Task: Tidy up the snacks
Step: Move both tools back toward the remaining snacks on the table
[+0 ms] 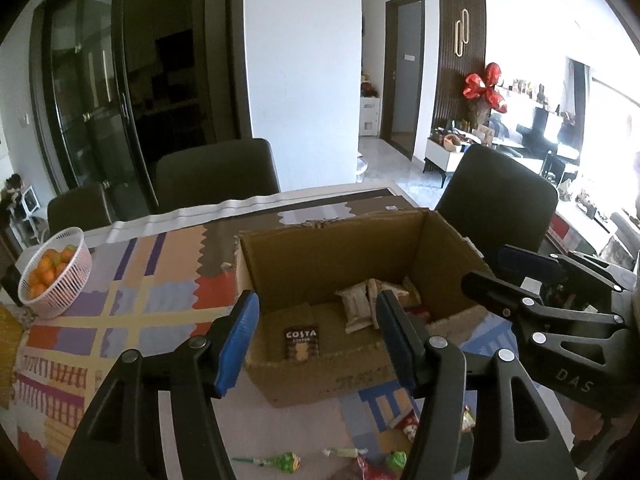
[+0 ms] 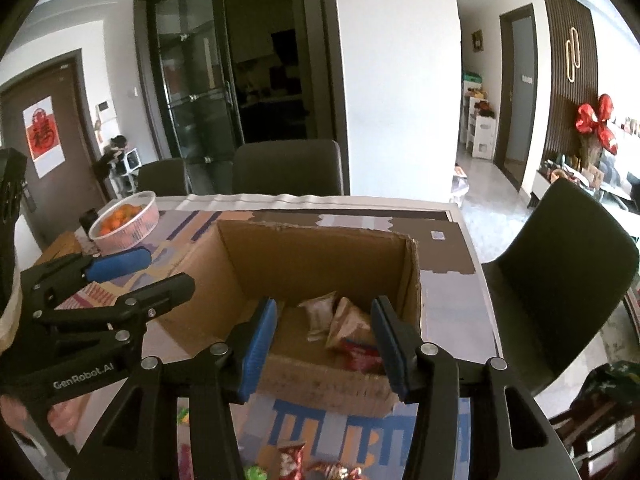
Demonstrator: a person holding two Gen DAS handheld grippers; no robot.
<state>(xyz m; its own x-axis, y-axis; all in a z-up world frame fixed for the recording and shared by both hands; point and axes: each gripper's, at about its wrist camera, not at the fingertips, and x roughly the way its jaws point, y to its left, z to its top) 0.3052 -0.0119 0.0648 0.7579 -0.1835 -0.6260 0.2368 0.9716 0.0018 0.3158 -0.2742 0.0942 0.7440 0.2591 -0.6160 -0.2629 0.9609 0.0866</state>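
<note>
An open cardboard box stands on the patterned table. Inside lie a brown Costa packet, pale wrapped snack packs and a red pack. My left gripper is open and empty, just in front of the box's near wall. My right gripper is open and empty over the box's near edge; it also shows in the left wrist view. Loose lollipops and wrapped sweets lie on the table below the grippers.
A pink basket of oranges stands at the table's left. Dark chairs stand along the far side and the right end. The left gripper shows at the left of the right wrist view.
</note>
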